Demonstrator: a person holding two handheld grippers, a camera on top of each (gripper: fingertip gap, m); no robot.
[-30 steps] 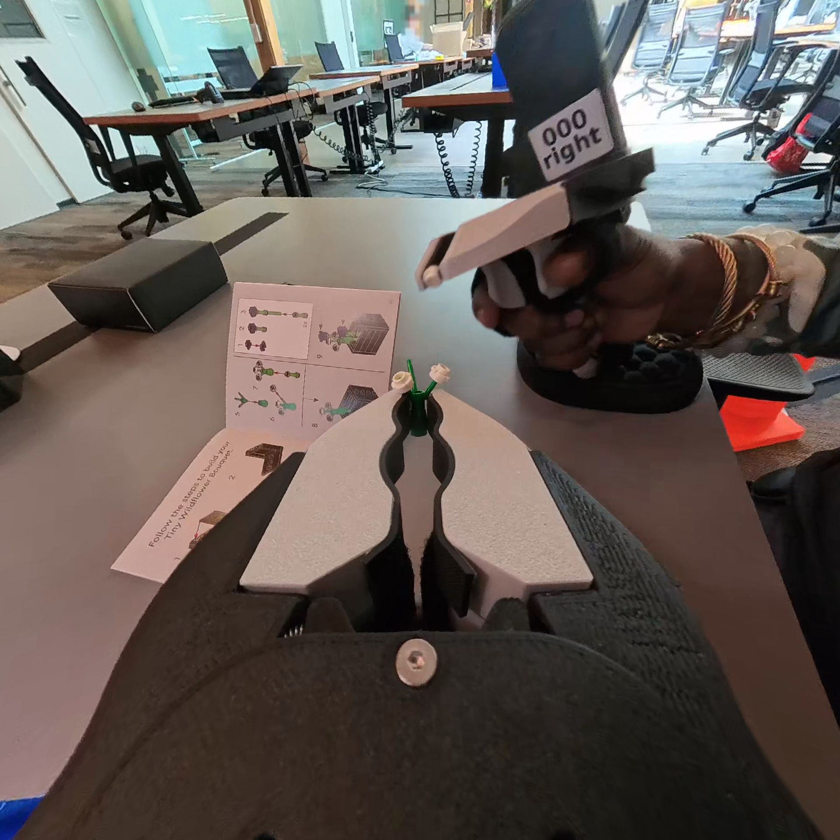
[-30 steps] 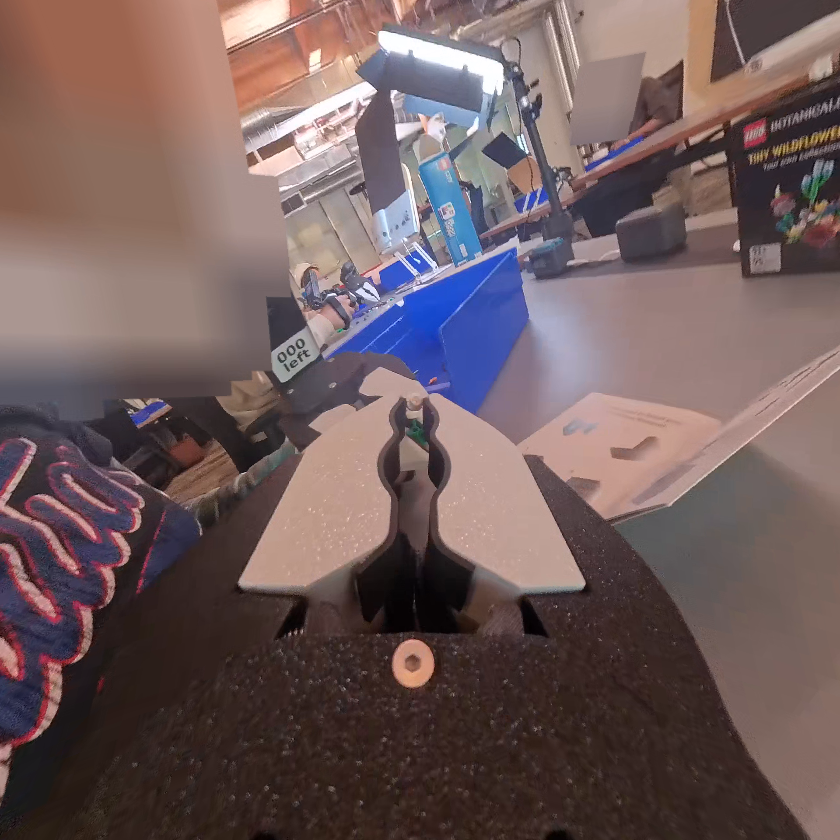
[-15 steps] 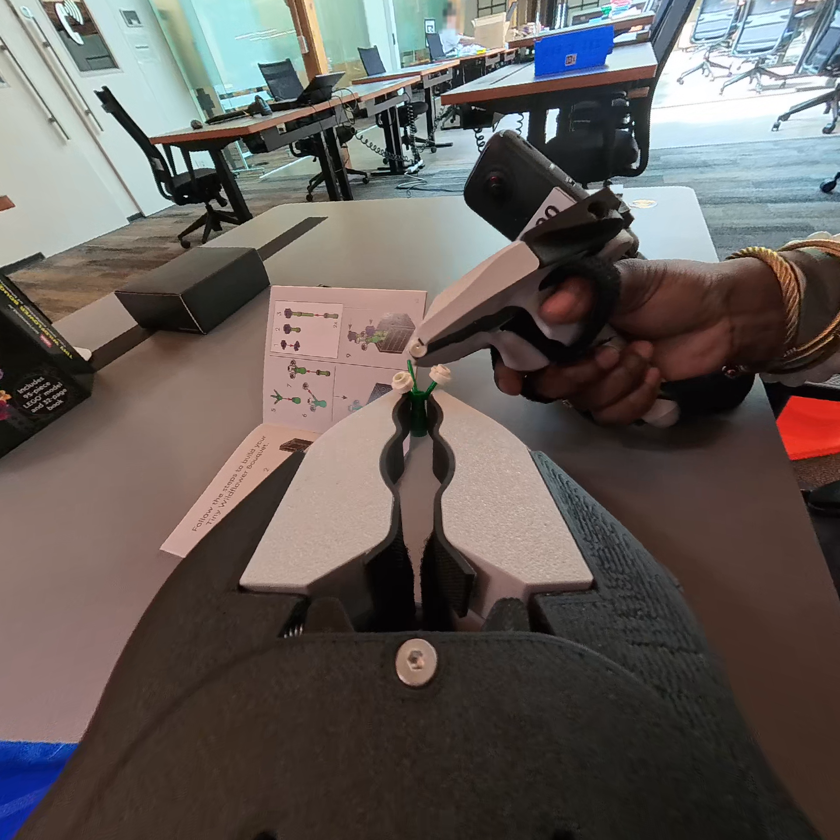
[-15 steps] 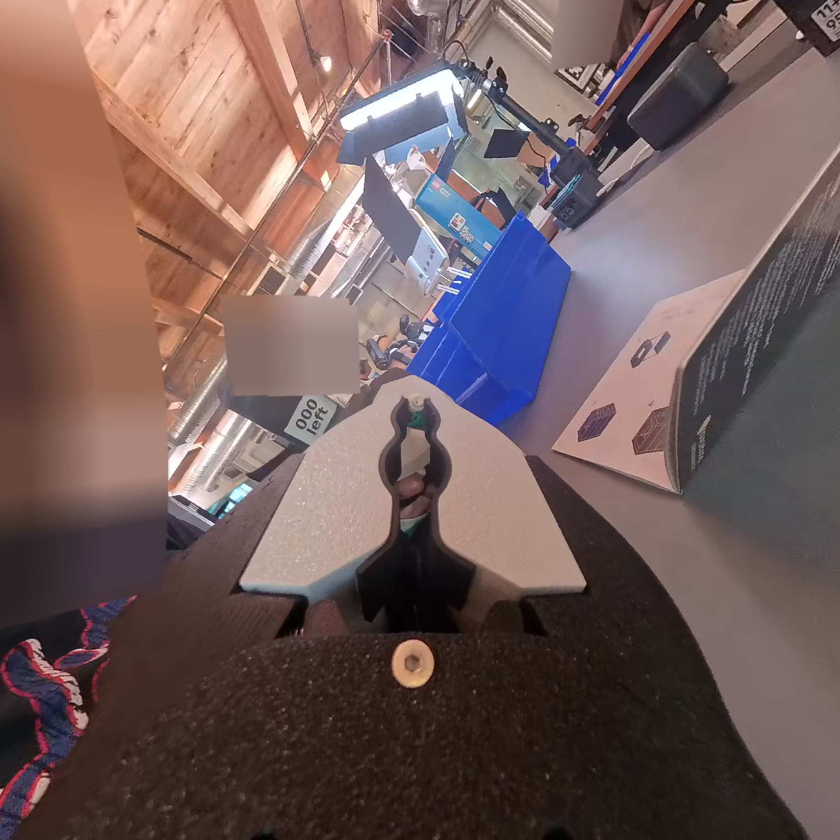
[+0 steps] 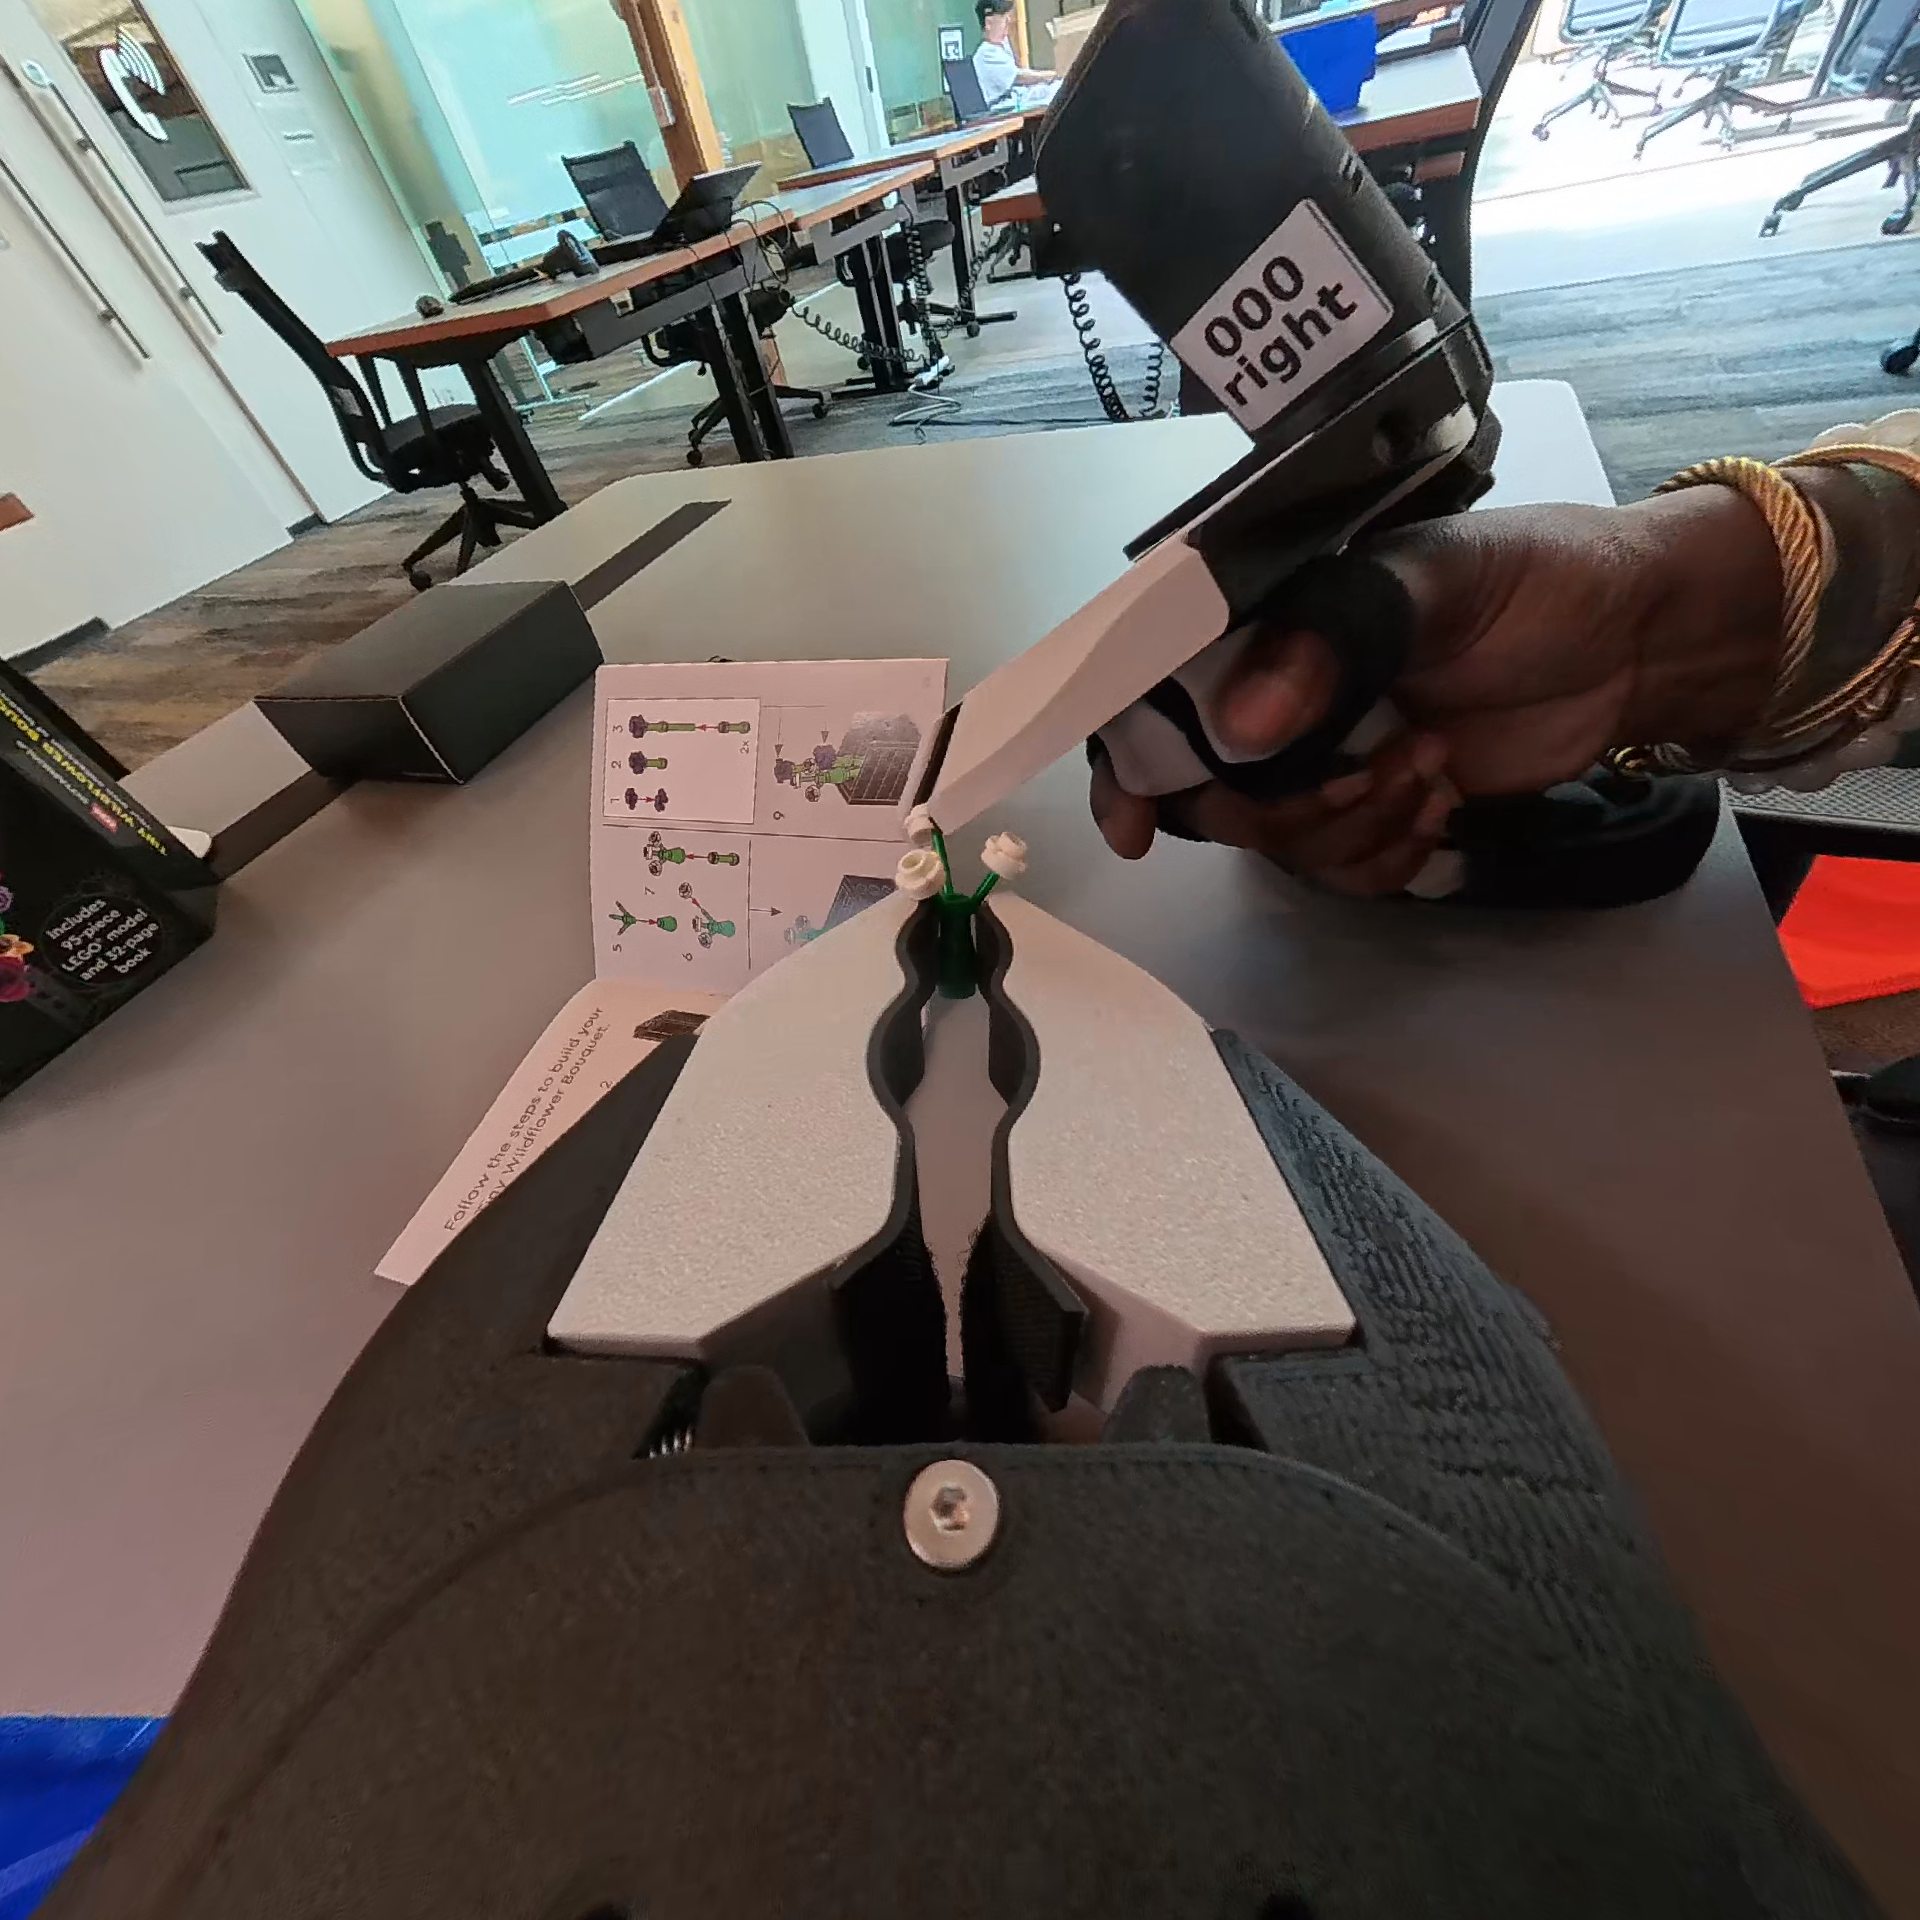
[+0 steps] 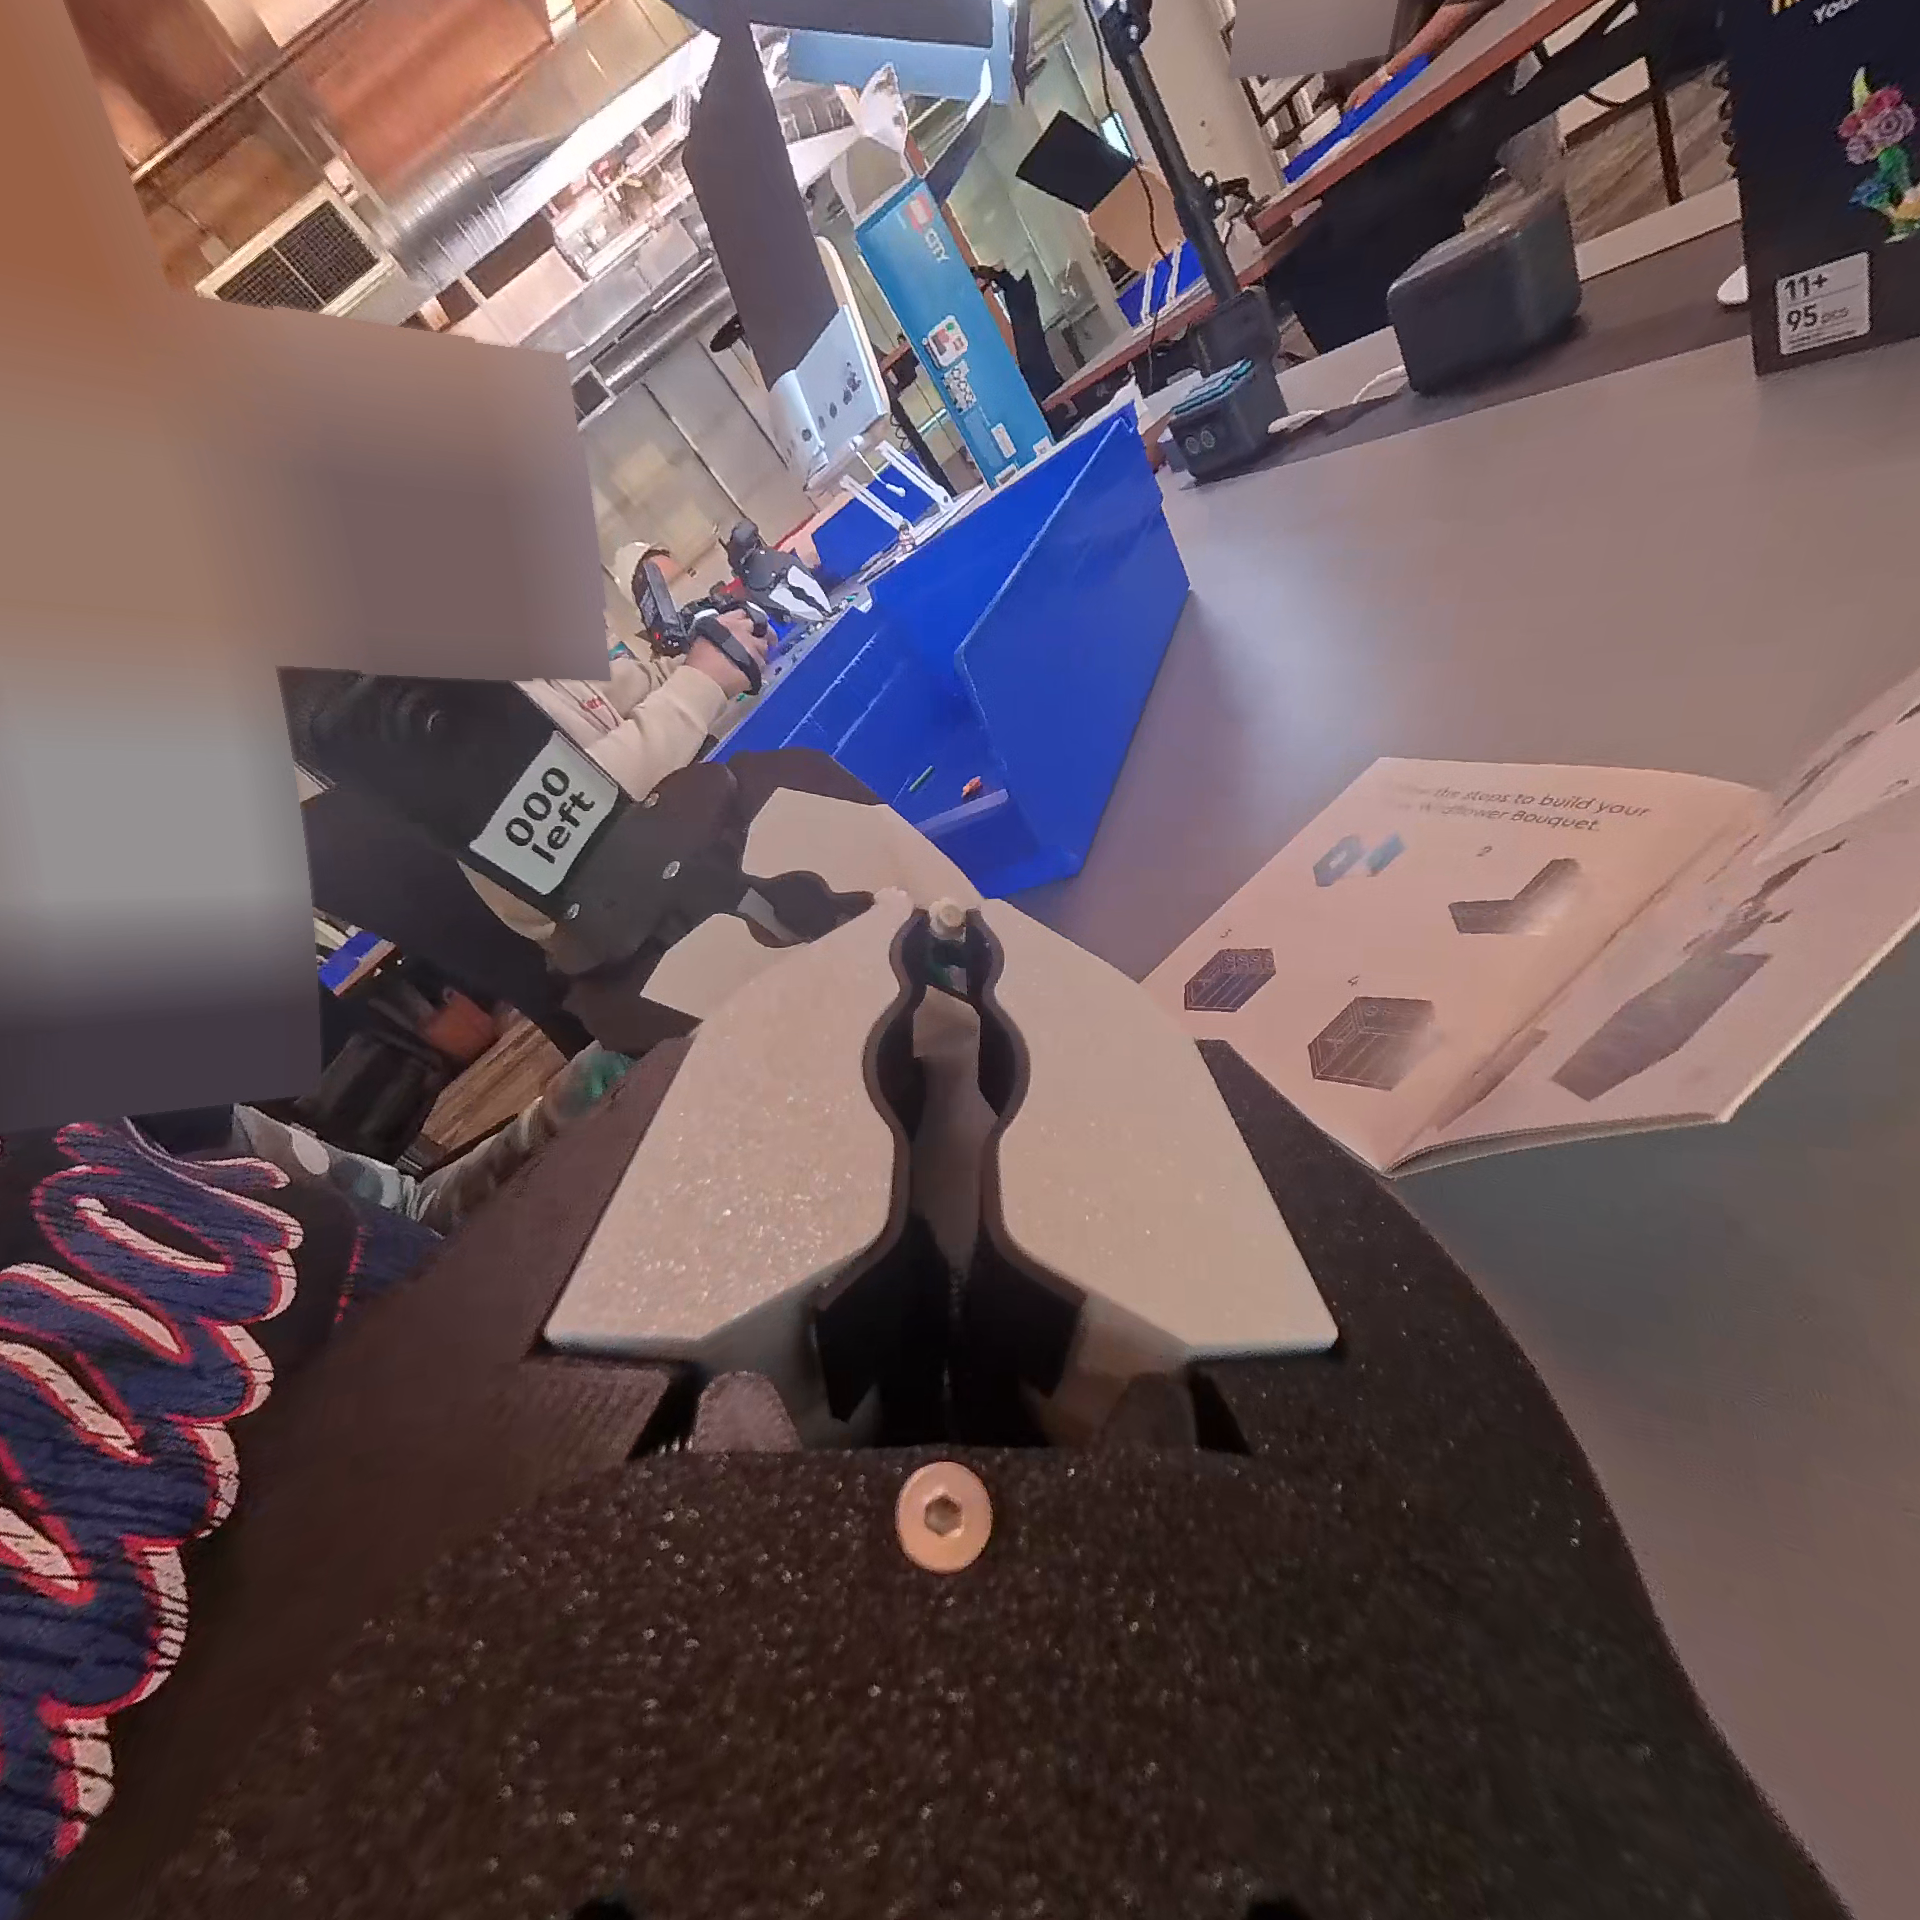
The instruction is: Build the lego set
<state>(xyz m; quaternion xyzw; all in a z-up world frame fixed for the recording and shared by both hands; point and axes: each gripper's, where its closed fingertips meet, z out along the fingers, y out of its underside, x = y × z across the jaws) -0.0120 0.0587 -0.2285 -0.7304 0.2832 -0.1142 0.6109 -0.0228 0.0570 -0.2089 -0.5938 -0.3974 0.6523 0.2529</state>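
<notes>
The left tool grips a green three-branched lego stem upright between its fingertips, above a grey surface. Two of the stem's branches carry small white flower pieces, one on the left and one on the right. The right tool, held in a person's hand wearing gold bracelets, slants down from the upper right, its jaws closed on a third white piece that sits at the tip of the stem's middle branch. Seen from the right wrist view, that white piece shows between the right tool's fingertips, with the left tool just beyond it.

An open instruction booklet lies flat on the surface behind the stem, its pages showing build diagrams. A black rectangular box lies farther back on the left, and the dark set box stands at the left edge. A blue bin sits on the surface beyond the booklet in the right wrist view. Office desks and chairs fill the room behind.
</notes>
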